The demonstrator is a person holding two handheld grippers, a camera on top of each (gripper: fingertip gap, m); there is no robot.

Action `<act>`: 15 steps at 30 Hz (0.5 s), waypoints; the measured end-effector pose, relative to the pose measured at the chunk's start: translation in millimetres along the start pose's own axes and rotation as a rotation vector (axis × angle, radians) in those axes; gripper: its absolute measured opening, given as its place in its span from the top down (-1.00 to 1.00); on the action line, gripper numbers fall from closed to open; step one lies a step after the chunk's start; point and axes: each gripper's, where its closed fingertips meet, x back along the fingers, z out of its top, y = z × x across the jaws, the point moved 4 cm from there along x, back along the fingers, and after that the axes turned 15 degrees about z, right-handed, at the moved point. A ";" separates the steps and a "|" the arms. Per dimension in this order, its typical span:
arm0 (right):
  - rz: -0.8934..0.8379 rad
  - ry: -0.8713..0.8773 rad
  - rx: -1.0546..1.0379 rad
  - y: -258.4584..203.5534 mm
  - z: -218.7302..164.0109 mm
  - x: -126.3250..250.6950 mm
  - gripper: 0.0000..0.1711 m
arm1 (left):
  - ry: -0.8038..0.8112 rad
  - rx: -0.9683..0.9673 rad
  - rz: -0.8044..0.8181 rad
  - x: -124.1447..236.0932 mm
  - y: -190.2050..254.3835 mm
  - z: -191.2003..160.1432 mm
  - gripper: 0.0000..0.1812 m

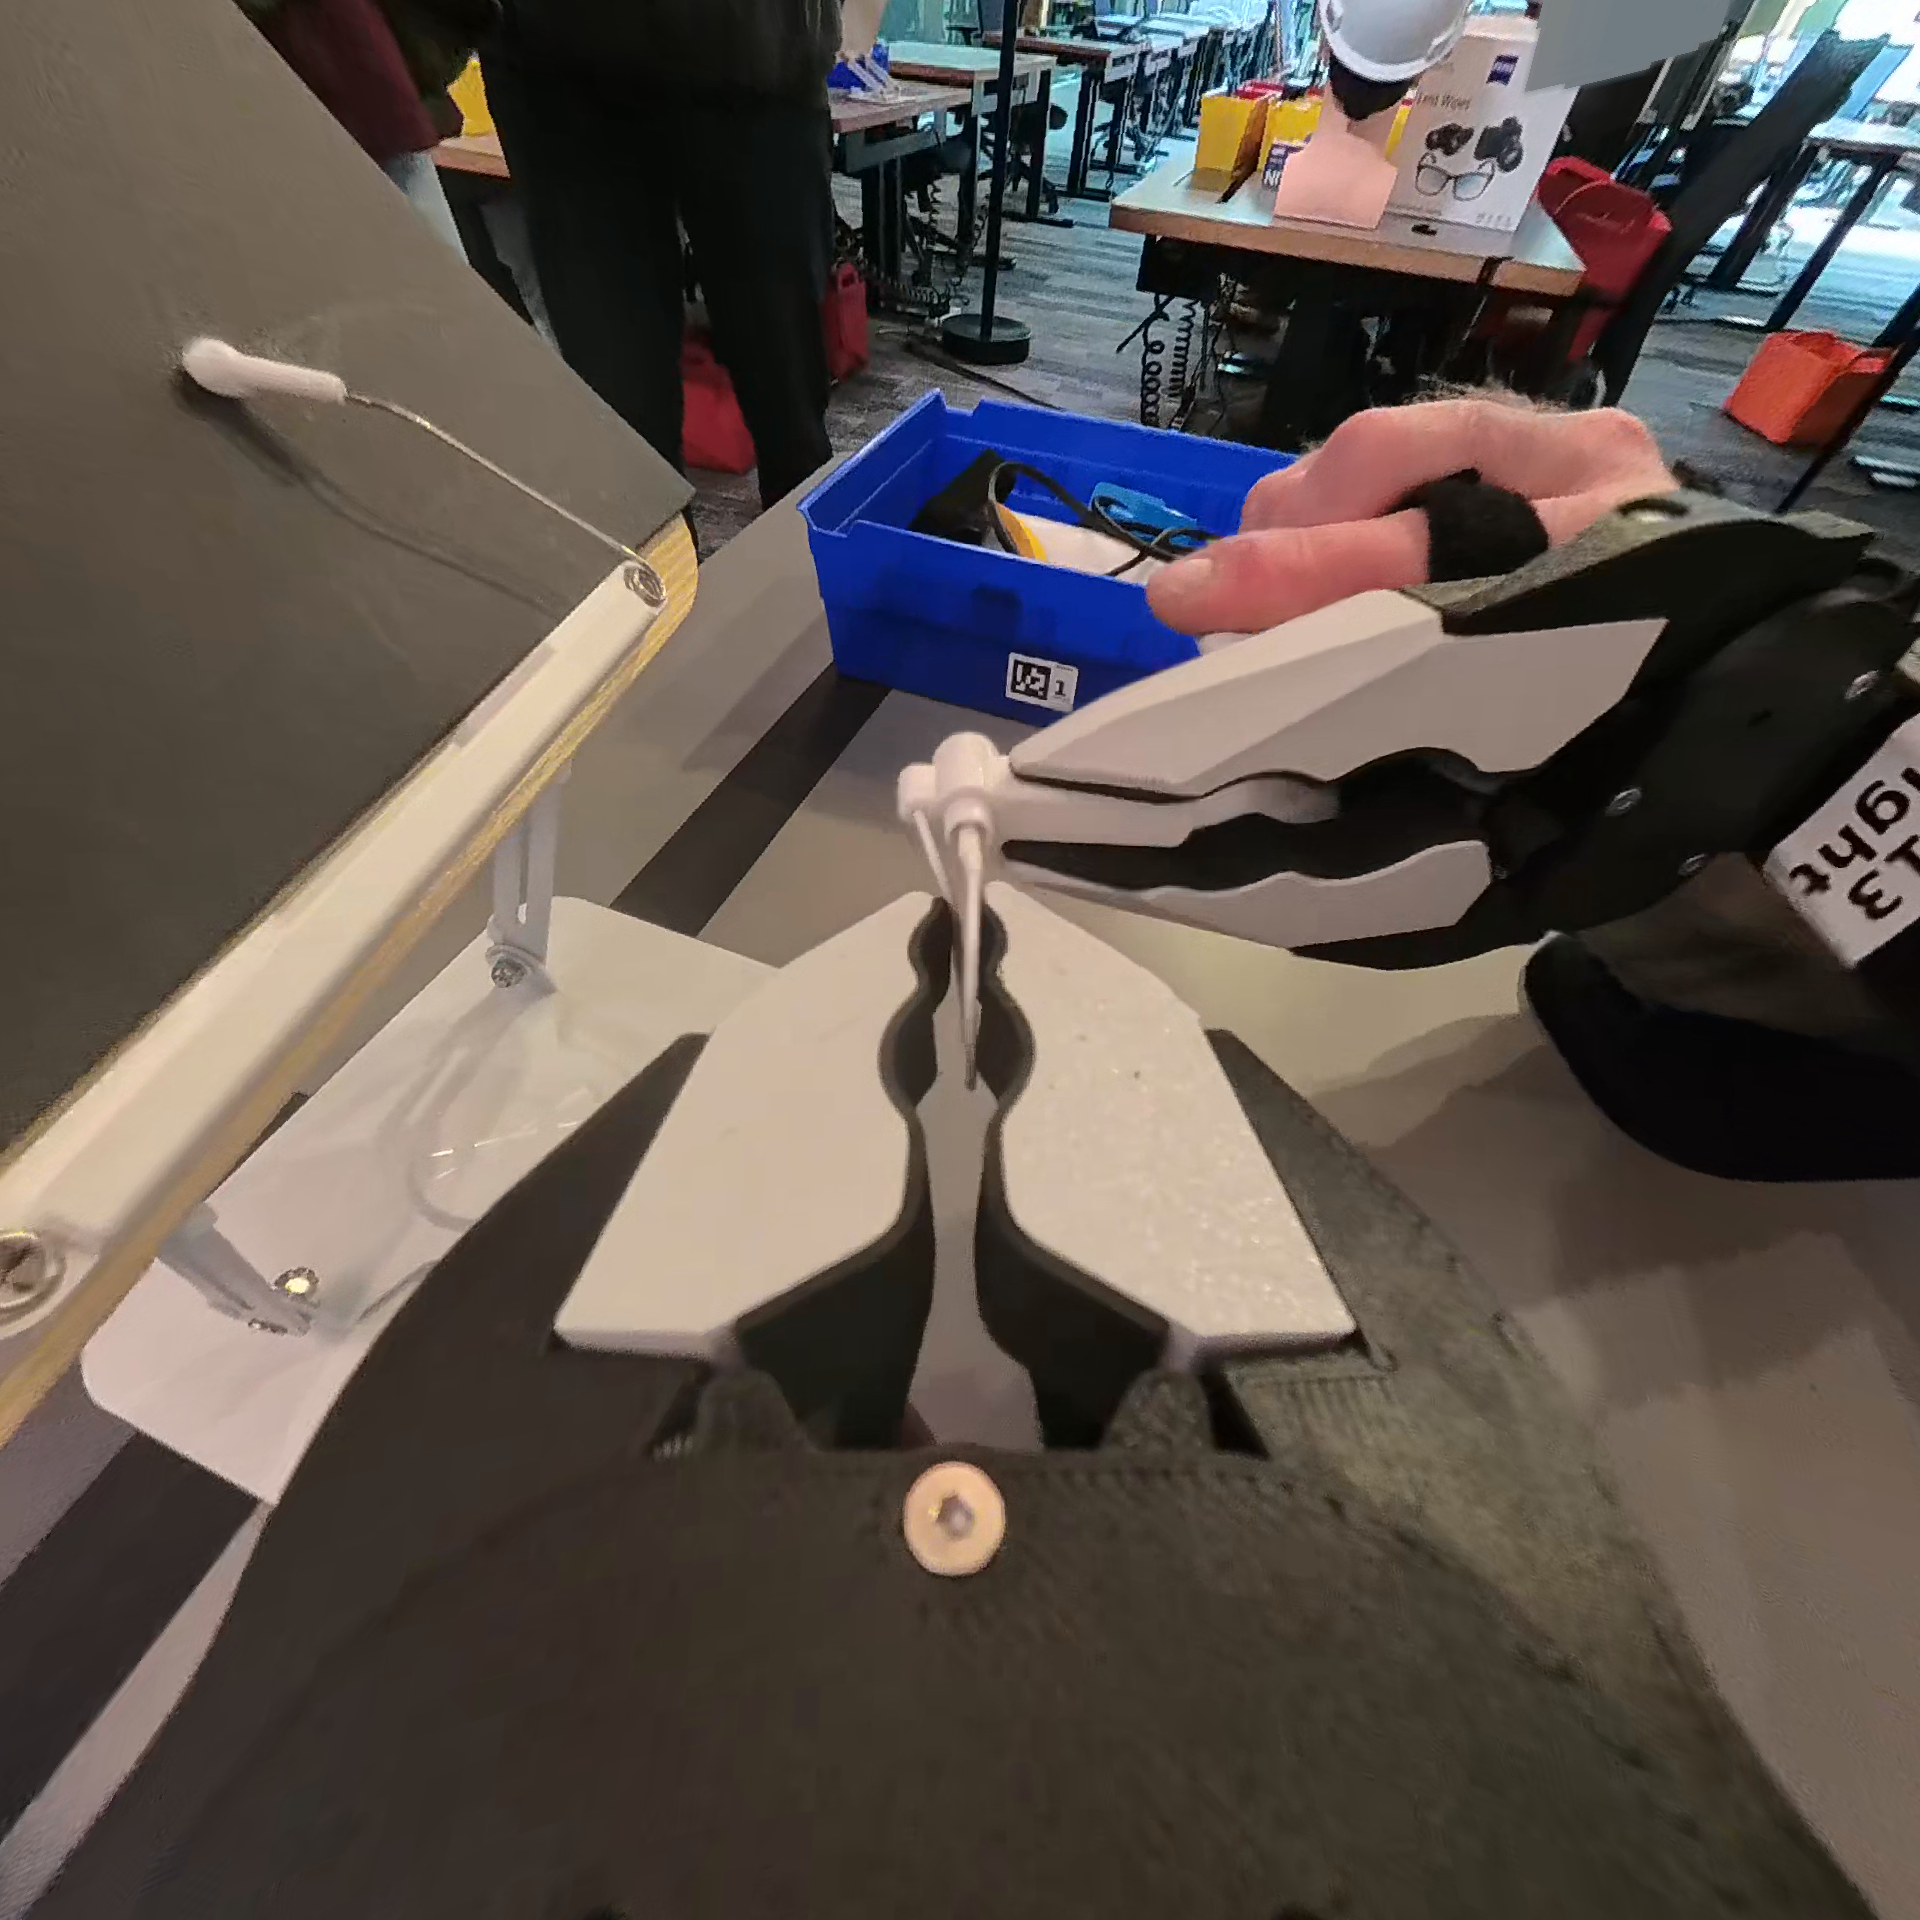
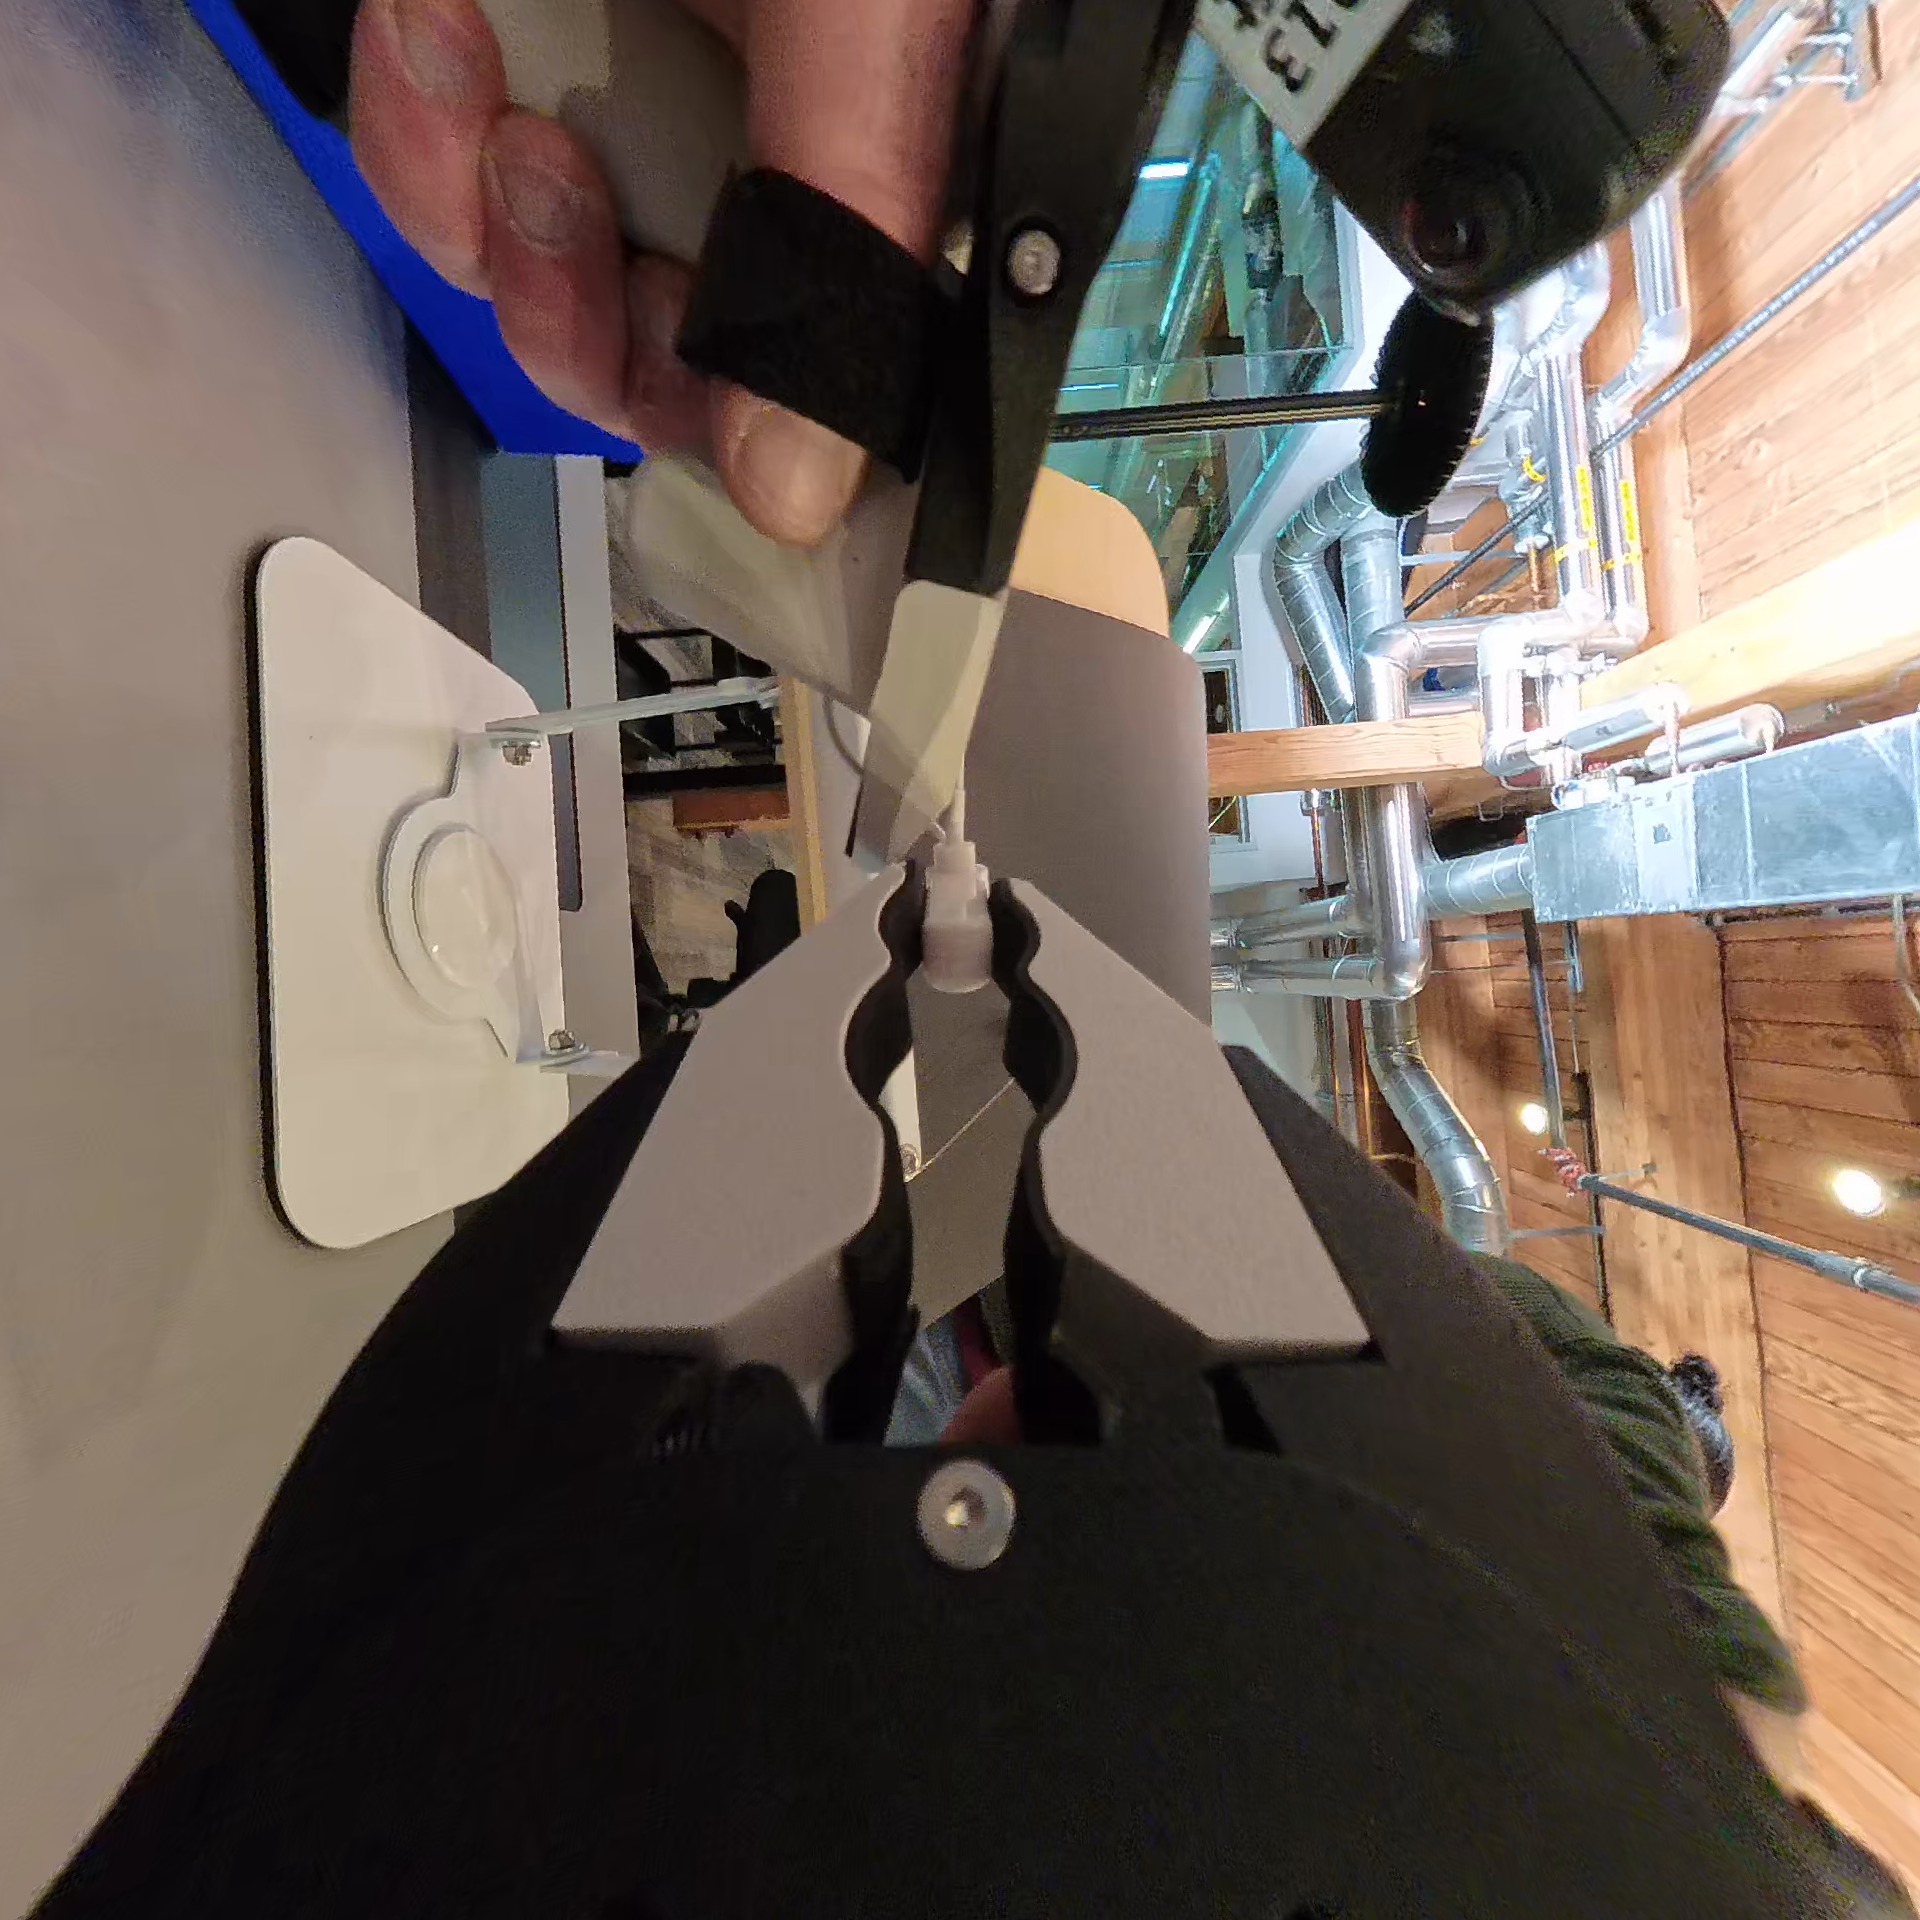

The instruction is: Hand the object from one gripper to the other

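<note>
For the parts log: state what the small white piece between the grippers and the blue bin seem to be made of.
White piece: apparently moulded plastic, matte to slightly translucent, with a flanged hub that narrows to a thin, needle-like tip; the tip's material is unclear. Blue bin: looks like rigid moulded plastic, uniform colour, soft sheen, moulded rim.

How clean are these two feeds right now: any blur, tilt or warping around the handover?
Left wrist view: small white tapered plastic tip sharp between both claws, edges fisheye-bowed, tilted black board soft. Right wrist view: rolled sideways, the left claw smeared and ghosted by motion, the right claw crisp on the tip's wide end, ceiling lamps flaring.
</note>
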 end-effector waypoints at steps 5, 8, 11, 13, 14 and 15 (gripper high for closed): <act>0.017 0.032 -0.132 11.9 -15.8 9.8 0.90 | 0.075 -0.098 0.040 10.5 0.6 13.8 0.69; 0.023 0.019 -0.236 24.0 -41.6 21.5 0.89 | 0.145 -0.139 0.052 20.4 4.3 26.7 0.53; 0.027 -0.058 -0.373 38.7 -86.8 41.9 0.89 | 0.183 -0.203 0.094 27.4 3.5 33.4 0.53; 0.005 -0.138 -0.489 47.9 -126.1 61.7 0.89 | 0.189 -0.252 0.134 29.4 2.4 35.0 0.54; 0.004 -0.174 -0.563 49.5 -146.3 72.2 0.89 | 0.191 -0.266 0.140 30.0 2.9 35.4 0.54; 0.015 -0.218 -0.643 48.0 -167.2 82.4 0.89 | 0.198 -0.269 0.146 30.6 3.2 36.4 0.55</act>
